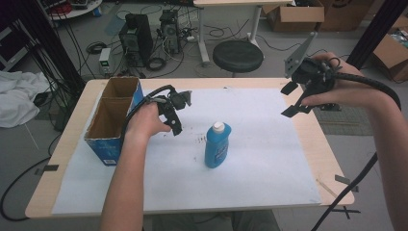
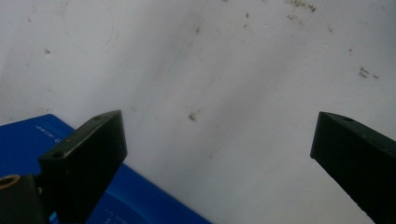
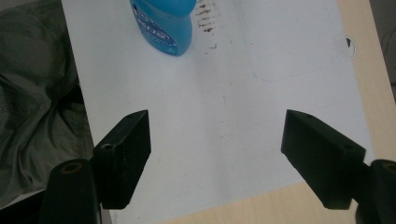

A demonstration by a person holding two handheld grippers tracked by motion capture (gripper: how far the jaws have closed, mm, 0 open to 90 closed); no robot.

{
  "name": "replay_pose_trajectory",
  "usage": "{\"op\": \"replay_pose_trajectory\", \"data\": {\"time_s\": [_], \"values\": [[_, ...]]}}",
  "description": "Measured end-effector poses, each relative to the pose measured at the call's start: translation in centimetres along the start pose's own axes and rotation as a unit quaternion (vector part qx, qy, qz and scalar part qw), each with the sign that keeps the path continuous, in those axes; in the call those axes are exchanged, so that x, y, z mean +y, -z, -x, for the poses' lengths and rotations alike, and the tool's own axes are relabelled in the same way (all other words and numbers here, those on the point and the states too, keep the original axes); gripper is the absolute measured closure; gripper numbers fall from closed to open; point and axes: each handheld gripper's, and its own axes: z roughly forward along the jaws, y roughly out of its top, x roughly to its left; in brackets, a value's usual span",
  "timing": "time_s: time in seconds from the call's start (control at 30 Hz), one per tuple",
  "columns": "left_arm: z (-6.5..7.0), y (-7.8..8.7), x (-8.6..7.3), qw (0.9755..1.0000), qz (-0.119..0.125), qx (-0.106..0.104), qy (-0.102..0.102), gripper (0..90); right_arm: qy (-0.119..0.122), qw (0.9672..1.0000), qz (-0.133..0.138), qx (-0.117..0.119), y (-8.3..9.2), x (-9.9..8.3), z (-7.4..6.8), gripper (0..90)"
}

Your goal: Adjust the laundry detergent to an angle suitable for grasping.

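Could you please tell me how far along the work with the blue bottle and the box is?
Nothing looks done yet: the blue bottle stands upright on the white sheet, apart from the cardboard box. The left claw and right claw are both open and empty. Grasping and moving the bottle probably remain.

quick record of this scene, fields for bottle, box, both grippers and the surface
bottle: blue bottle with white cap, upright on the white sheet, mid-table, untouched
box: blue cardboard box, open top, two compartments, at the table's left
left gripper: left gripper open, nothing between its jaws, beside the box
right gripper: right gripper open, empty, raised over the table's far right
surface: wooden table covered by the sheet
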Motion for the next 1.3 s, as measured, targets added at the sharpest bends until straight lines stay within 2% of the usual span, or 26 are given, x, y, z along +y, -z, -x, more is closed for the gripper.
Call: {"op": "replay_pose_trajectory", "data": {"time_s": [0.43, 0.83, 0.93, 1.1, 1.27, 1.3], "values": [[-0.1, 0.3, -0.2, 1.0, 0.004, -0.001, -0.002, 3.7, -0.001, 1.0, -0.001, 0.0, 0.1, -0.2, 0.0, 23.8], [0.4, 0.6, -0.4, 0.9999, 0.002, 0.01, -0.008, 2.1, 0.002, 1.0, 0.001, 0.0, 0.0, -0.1, -0.1, 23.8], [0.4, 0.7, -0.5, 1.0, 0.003, 0.006, -0.005, 2.1, 0.004, 1.0, 0.003, -0.001, 0.1, -0.1, -0.1, 23.8], [0.5, 1.0, -0.7, 0.9999, 0.005, 0.013, -0.003, 2.0, 0.003, 1.0, 0.002, -0.001, 0.0, -0.1, -0.1, 23.8], [0.8, 1.4, -1.1, 0.9996, 0.014, 0.023, -0.003, 0.2, 0.003, 1.0, 0.007, 0.0, -0.2, -0.3, -0.2, 23.8], [1.0, 2.1, -1.4, 0.9991, 0.035, 0.024, 0.001, 0.1, 0.002, 1.0, 0.008, 0.0, -0.2, -0.3, -0.2, 23.8]]}}
